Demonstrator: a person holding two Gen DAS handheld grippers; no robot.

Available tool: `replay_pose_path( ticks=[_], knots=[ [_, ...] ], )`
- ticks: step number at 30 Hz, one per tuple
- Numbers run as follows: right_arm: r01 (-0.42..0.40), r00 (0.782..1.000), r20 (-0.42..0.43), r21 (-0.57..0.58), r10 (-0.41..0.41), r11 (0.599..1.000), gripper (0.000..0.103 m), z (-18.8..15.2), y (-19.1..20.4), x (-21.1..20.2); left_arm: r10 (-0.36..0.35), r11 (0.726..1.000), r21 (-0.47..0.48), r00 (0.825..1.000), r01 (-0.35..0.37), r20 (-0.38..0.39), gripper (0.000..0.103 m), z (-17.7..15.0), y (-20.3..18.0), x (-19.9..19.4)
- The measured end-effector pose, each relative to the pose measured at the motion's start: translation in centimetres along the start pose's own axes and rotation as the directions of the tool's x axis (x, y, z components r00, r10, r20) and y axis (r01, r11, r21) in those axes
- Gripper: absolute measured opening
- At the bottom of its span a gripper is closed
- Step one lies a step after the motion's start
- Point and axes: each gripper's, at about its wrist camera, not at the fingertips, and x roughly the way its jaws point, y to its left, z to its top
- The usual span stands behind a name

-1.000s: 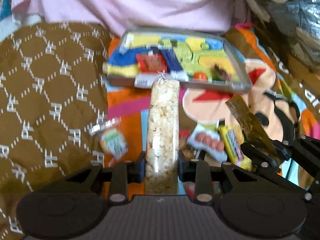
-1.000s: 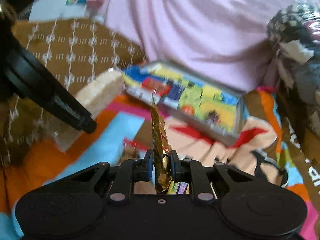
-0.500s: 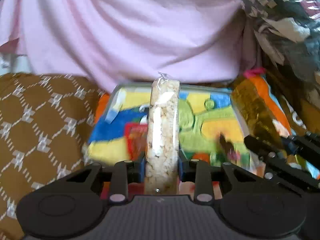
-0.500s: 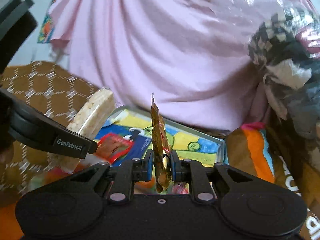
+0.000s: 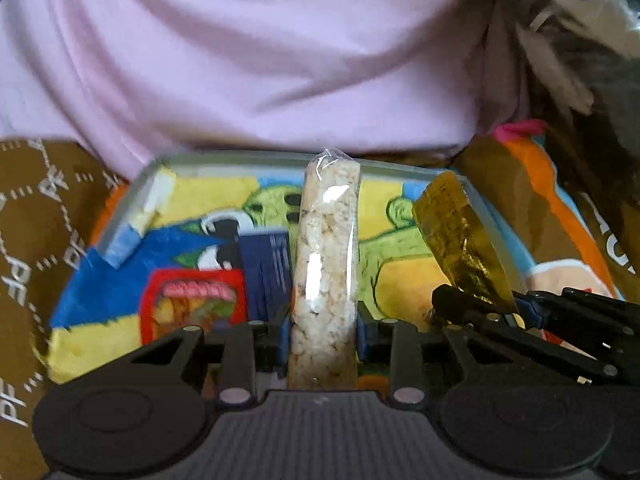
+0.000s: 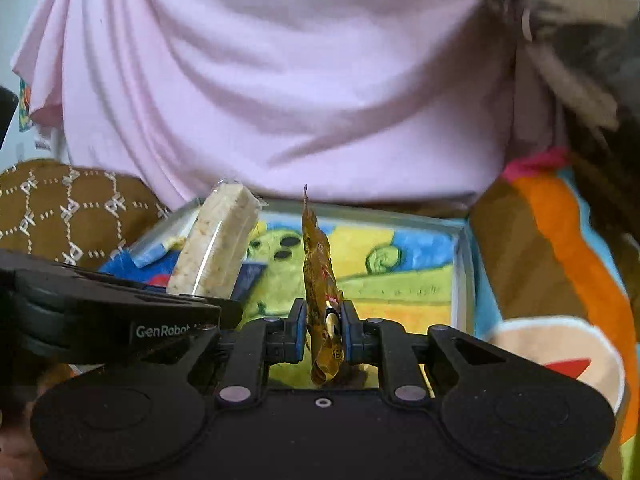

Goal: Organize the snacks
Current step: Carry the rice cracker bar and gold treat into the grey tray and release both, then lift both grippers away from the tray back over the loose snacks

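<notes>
A pink cloth (image 5: 256, 52) is draped across the far background. Below it a brightly printed cartoon blanket (image 6: 560, 264) is spread, with a brown patterned cushion (image 6: 68, 208) at the left. On the blanket a shallow clear tray (image 5: 224, 157) is laid over a colourful cartoon picture. Inside its left part a red snack packet (image 5: 192, 300) and a dark blue packet (image 5: 266, 272) are seen, with a pale blue-and-white packet (image 5: 138, 216) leaning against the left wall. The left gripper (image 5: 323, 334) is clamped on a long clear bag of puffed rice cakes (image 5: 326, 256), which is held pointing away over the tray. Just to its right, the right gripper (image 6: 323, 330) is closed on a crinkled gold wrapper (image 6: 318, 264), held upright above the near edge of the tray.
</notes>
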Motion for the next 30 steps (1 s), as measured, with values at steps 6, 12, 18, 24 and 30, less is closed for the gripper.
replay_pose_path(
  ticks=[6, 12, 18, 24, 30],
  knots=[
    [-0.003, 1.0, -0.028, 0.017, 0.003, 1.0, 0.02, -1.2, -0.2, 0.6, -0.001, 1.0, -0.031, 1.0, 0.0, -0.021, 0.034, -0.8, 1.0, 0.8],
    [0.017, 0.999, -0.05, 0.064, -0.014, 0.998, 0.045, -2.1, -1.1, 0.5, 0.004, 0.999, -0.038, 1.0, -0.005, -0.025, 0.041, -0.4, 1.3, 0.5],
    [0.036, 0.999, -0.015, 0.063, -0.035, 0.997, 0.089, -2.1, -1.7, -1.6, 0.057, 0.998, -0.038, 0.997, -0.055, 0.045, 0.087, -0.5, 1.0, -1.7],
    [0.037, 0.999, 0.026, 0.051, -0.039, 0.998, 0.102, -1.5, -2.1, -4.8, 0.069, 0.997, -0.03, 0.995, -0.067, 0.075, 0.102, 0.2, 0.6, -4.5],
    [0.029, 0.996, 0.081, 0.042, -0.032, 0.999, 0.102, -0.8, -1.6, -9.2, 0.077, 0.997, -0.01, 0.99, -0.076, 0.119, 0.103, 0.2, 0.2, -8.4]
  ],
)
